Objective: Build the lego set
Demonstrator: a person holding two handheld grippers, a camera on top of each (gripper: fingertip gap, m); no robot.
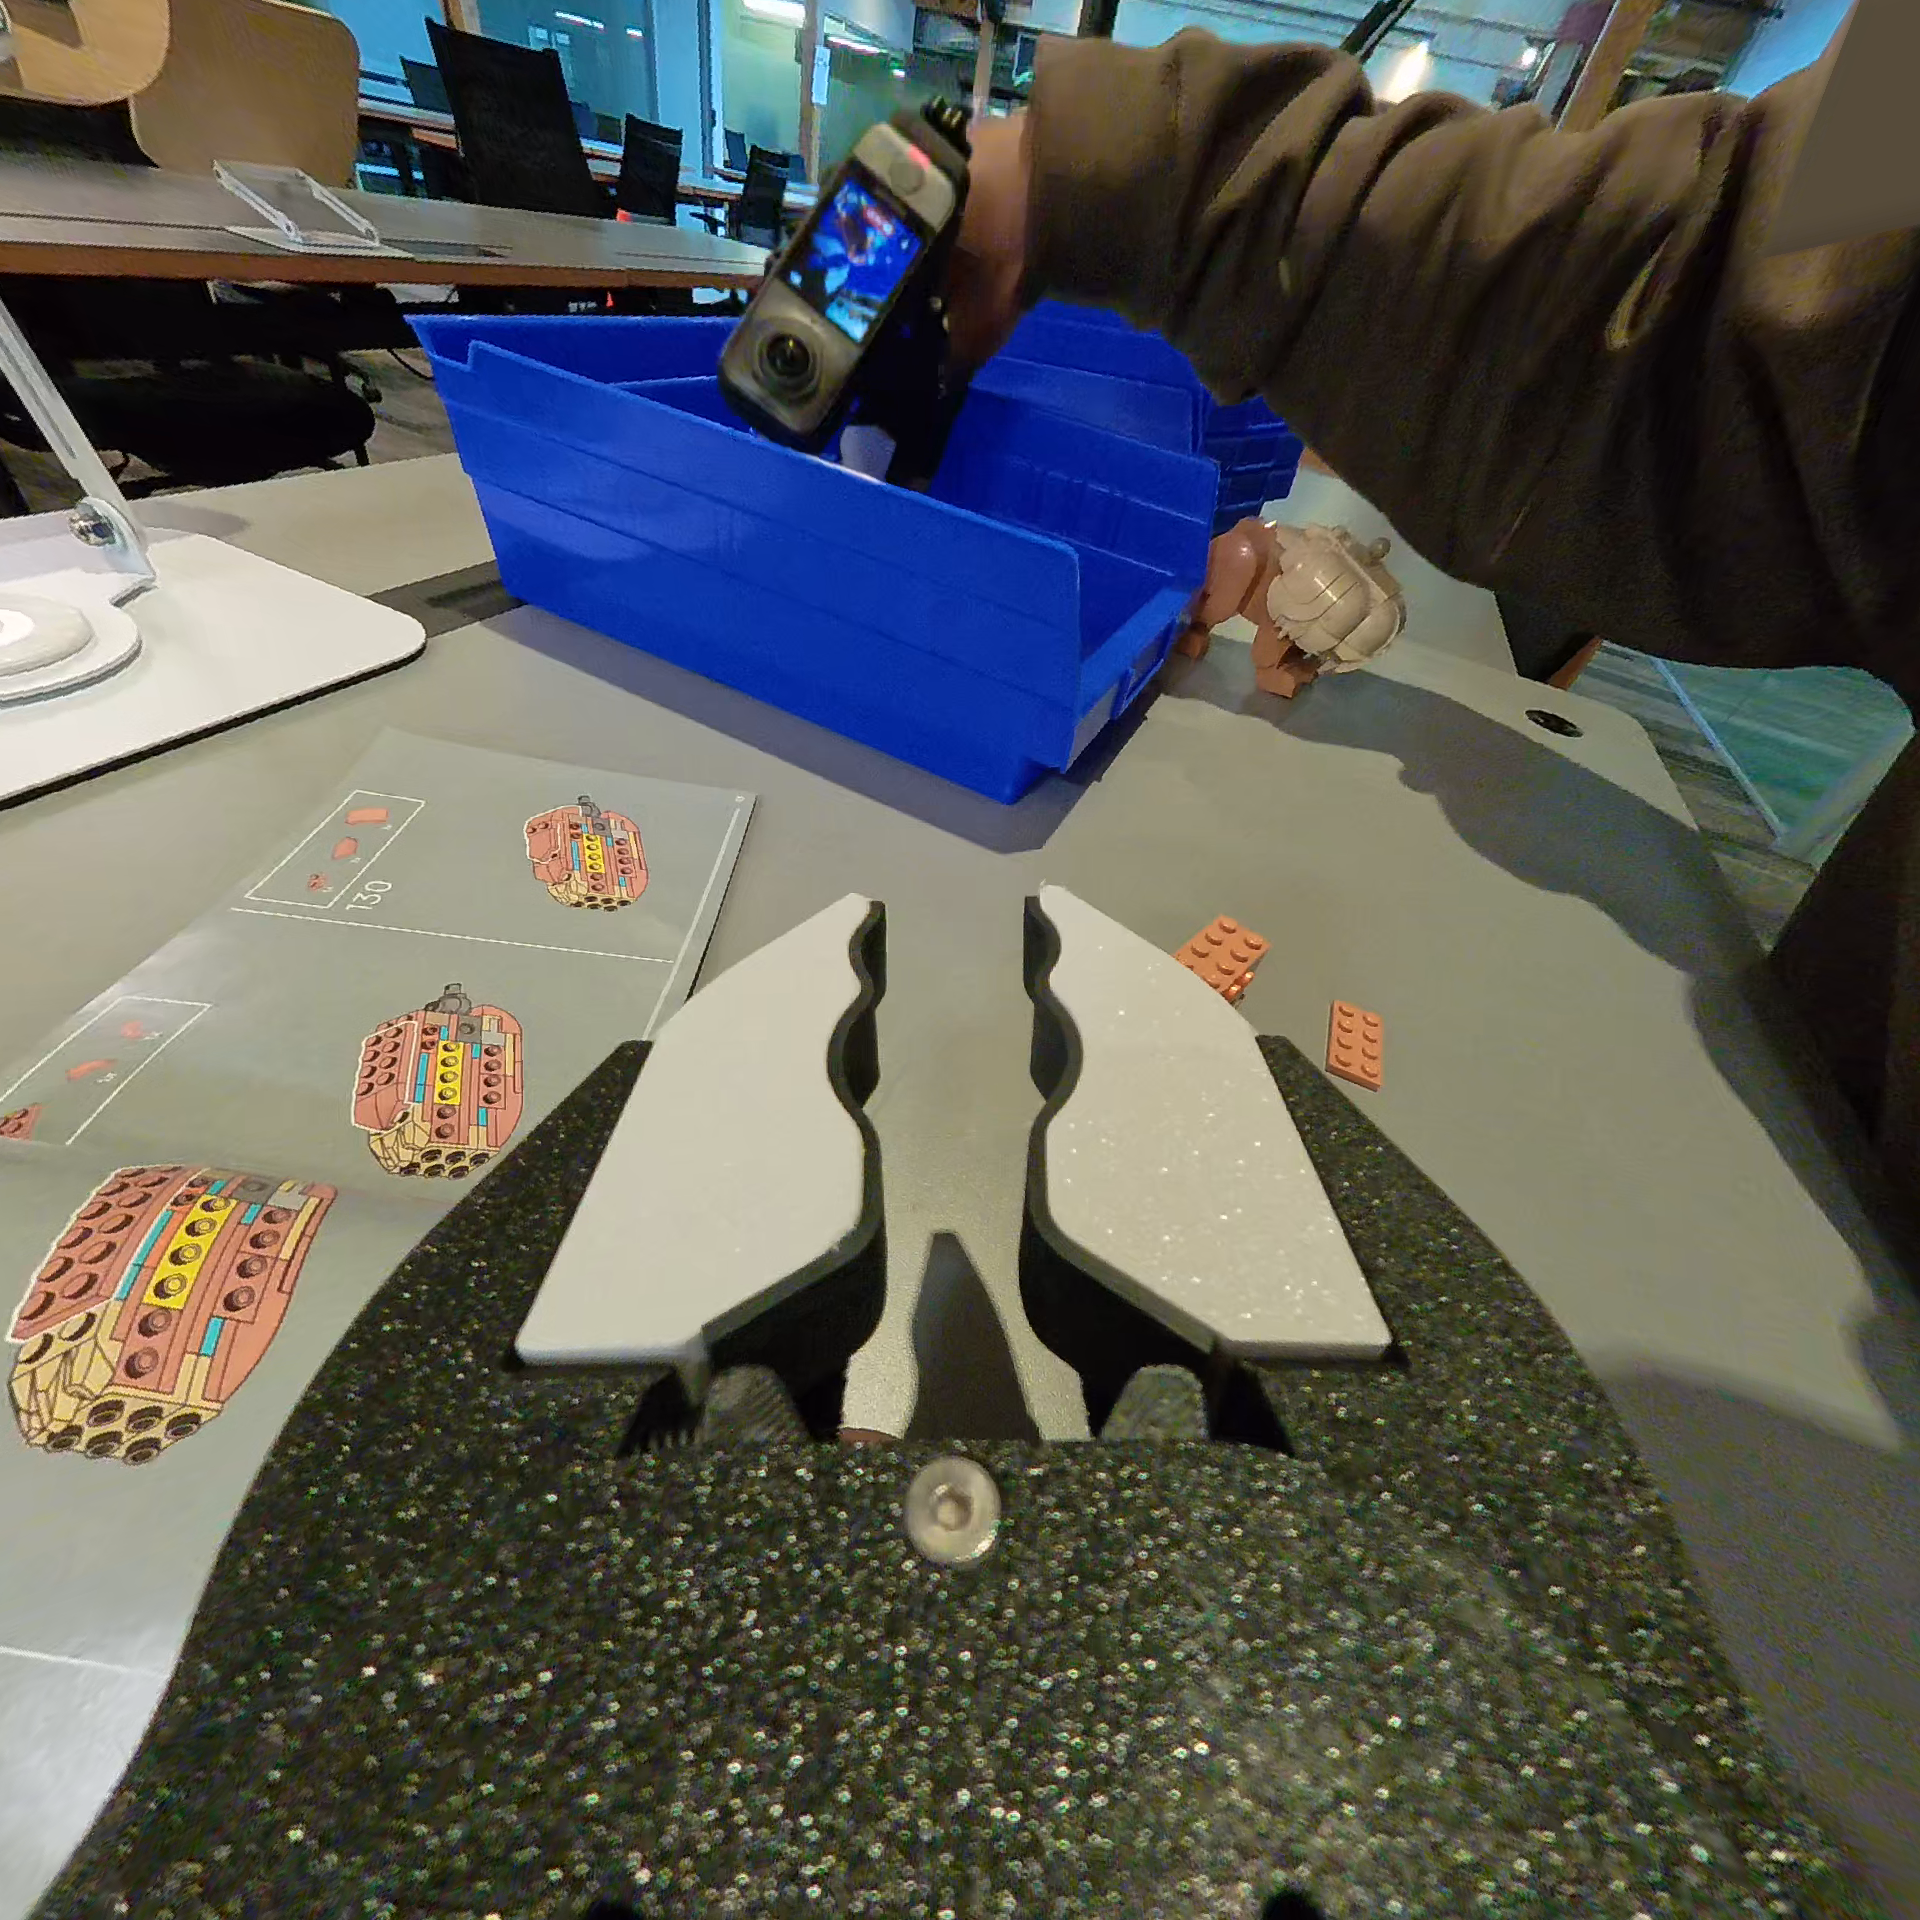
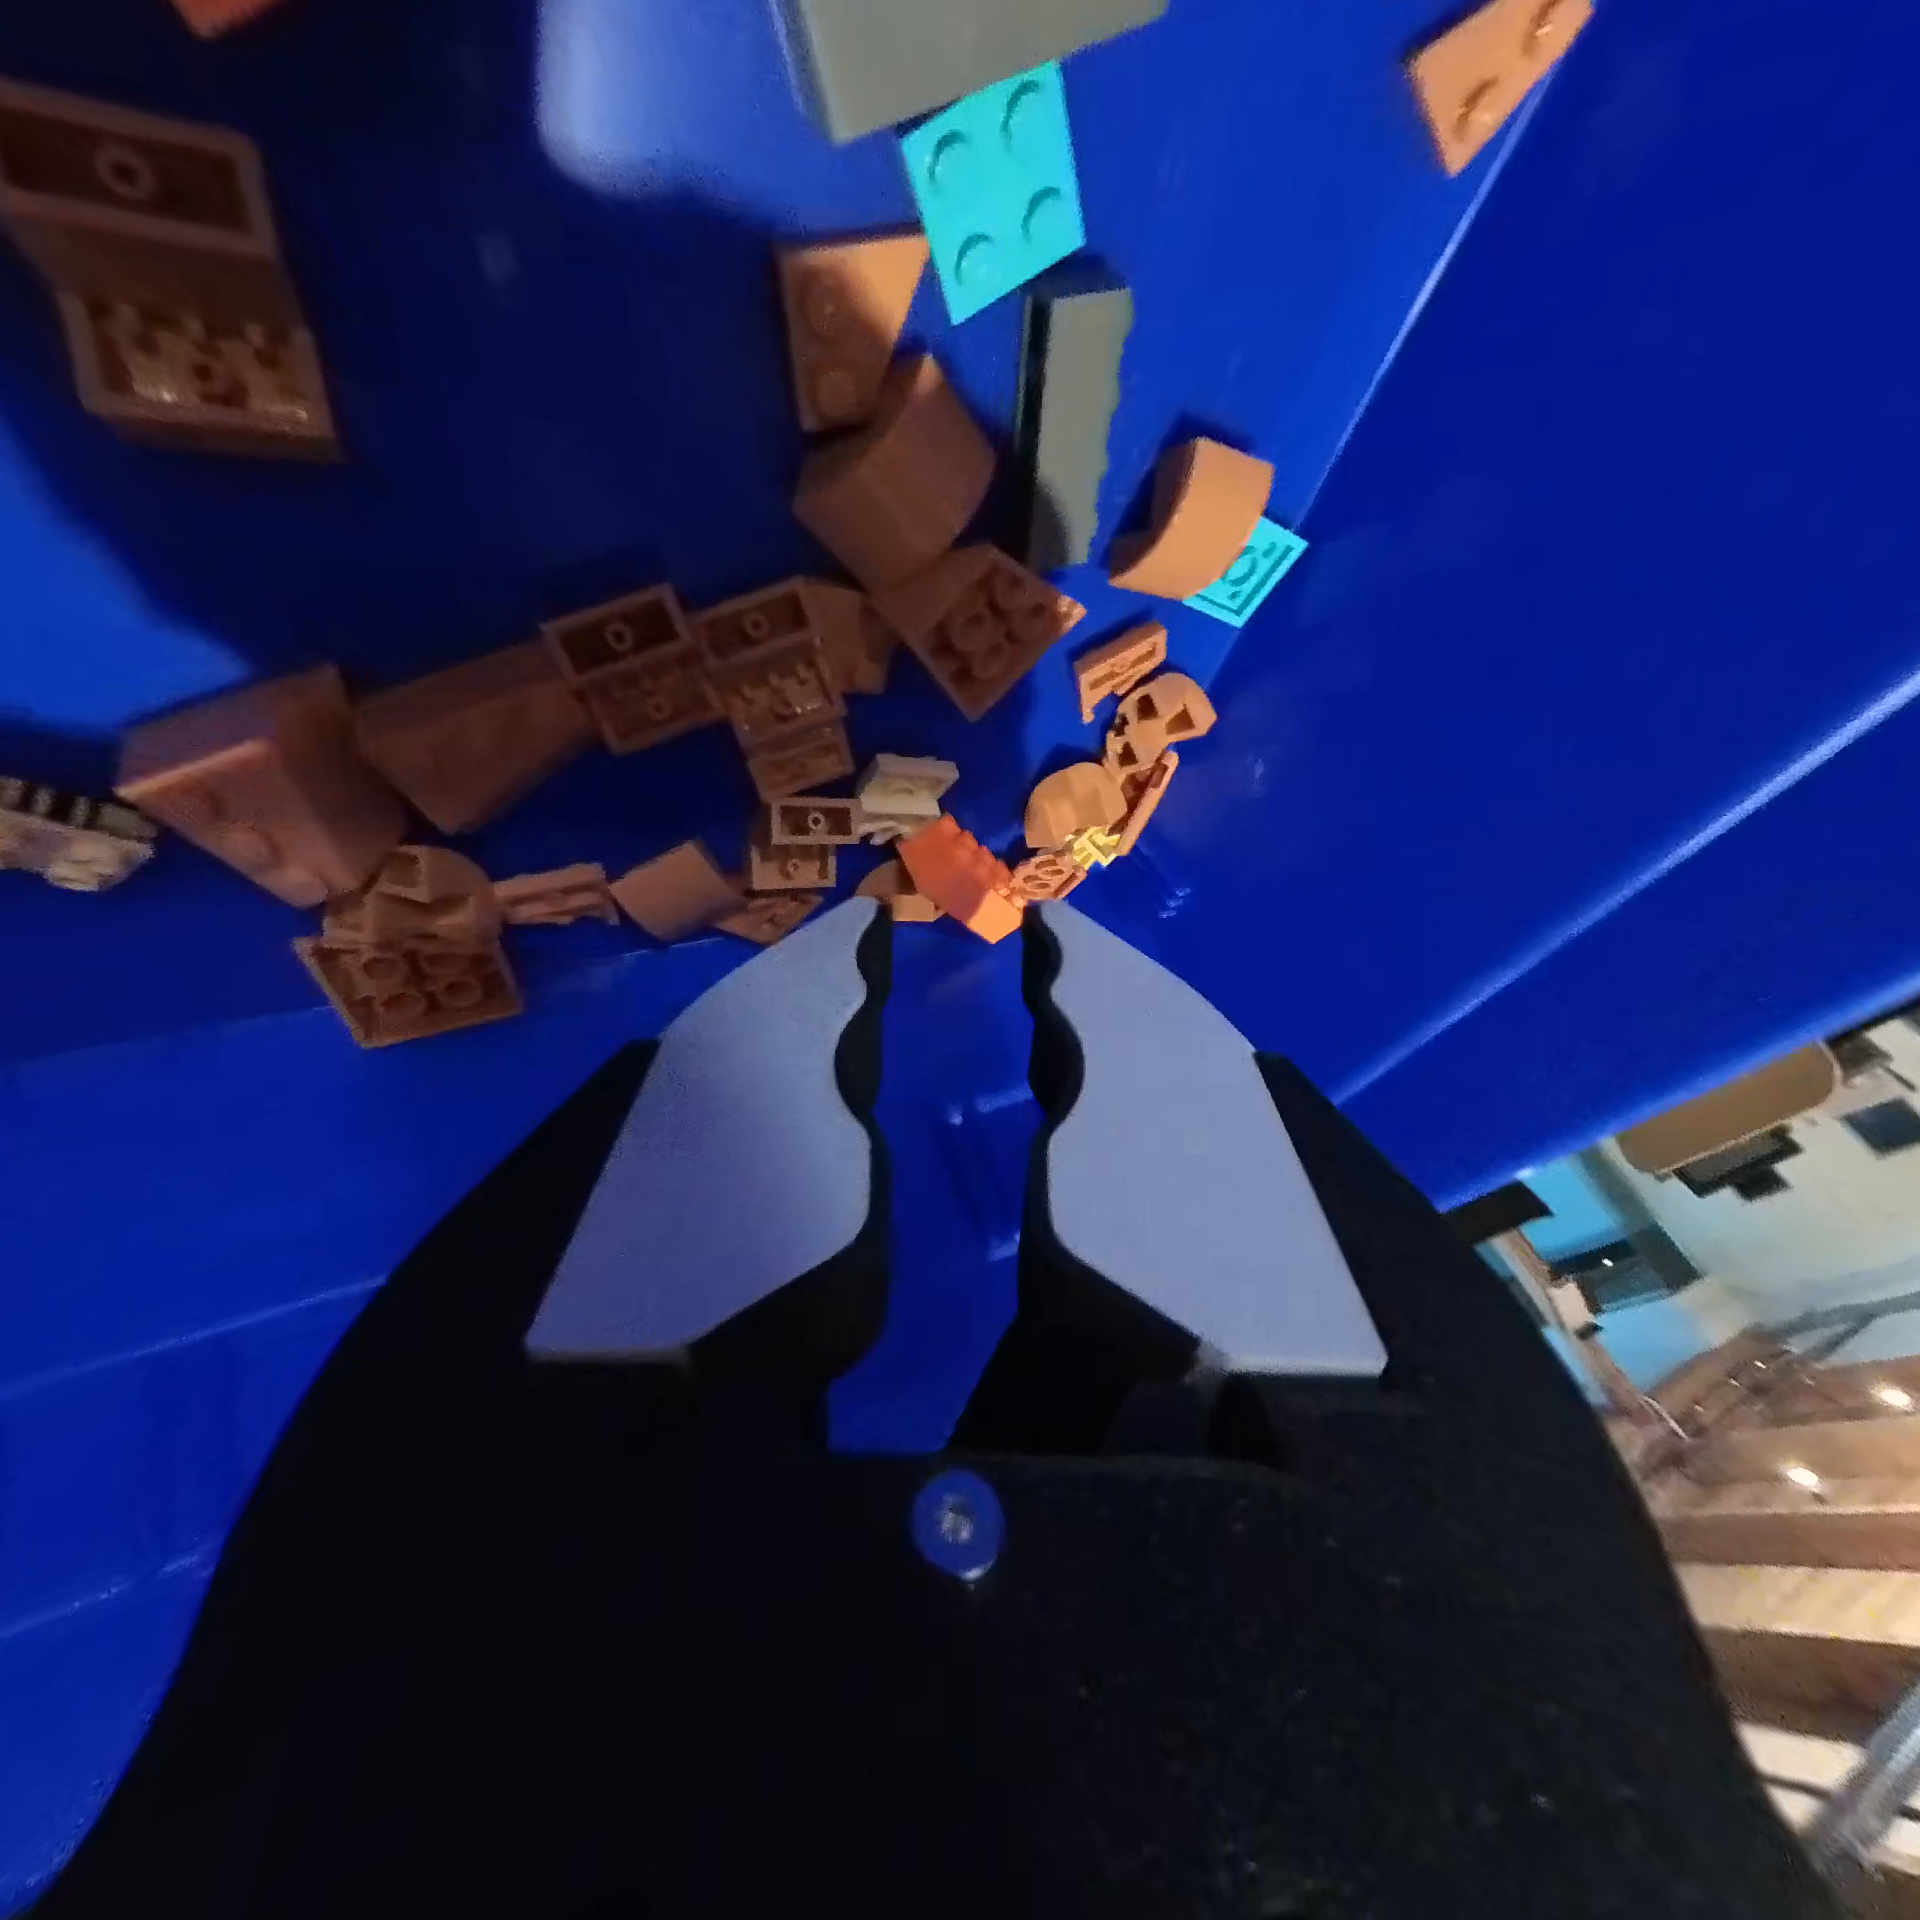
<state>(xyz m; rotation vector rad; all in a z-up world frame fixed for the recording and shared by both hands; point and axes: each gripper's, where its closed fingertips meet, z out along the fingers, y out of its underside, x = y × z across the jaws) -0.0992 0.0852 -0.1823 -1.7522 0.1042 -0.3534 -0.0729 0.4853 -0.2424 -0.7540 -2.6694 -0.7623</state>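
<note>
My left gripper (image 1: pixel 954 906) is open and empty, hovering low over the grey table (image 1: pixel 1351 831). Two flat brown plates lie just right of it: one (image 1: pixel 1224 951) partly behind my right finger, one (image 1: pixel 1355 1043) farther right. My right gripper (image 2: pixel 956 914) is open inside the blue bin (image 2: pixel 1507 623); its body and camera (image 1: pixel 842 291) show above the bin in the left wrist view. An orange brick (image 2: pixel 961 878) lies right at its fingertips, between them. Several brown bricks (image 2: pixel 468 727) and a turquoise plate (image 2: pixel 992 187) lie around. A partly built brown and tan model (image 1: pixel 1314 608) stands behind the bin.
The instruction booklet (image 1: pixel 416 987) lies open to my left. A white stand base (image 1: pixel 208 644) sits at the far left. The blue bin (image 1: pixel 810 582) stands ahead in the left wrist view. A person's dark sleeve (image 1: pixel 1507 343) reaches across from the right. Across from one pair of fingers to the other is roughly 40 centimeters. My right tips are roughly 9 centimeters from the turquoise plate (image 2: pixel 992 187).
</note>
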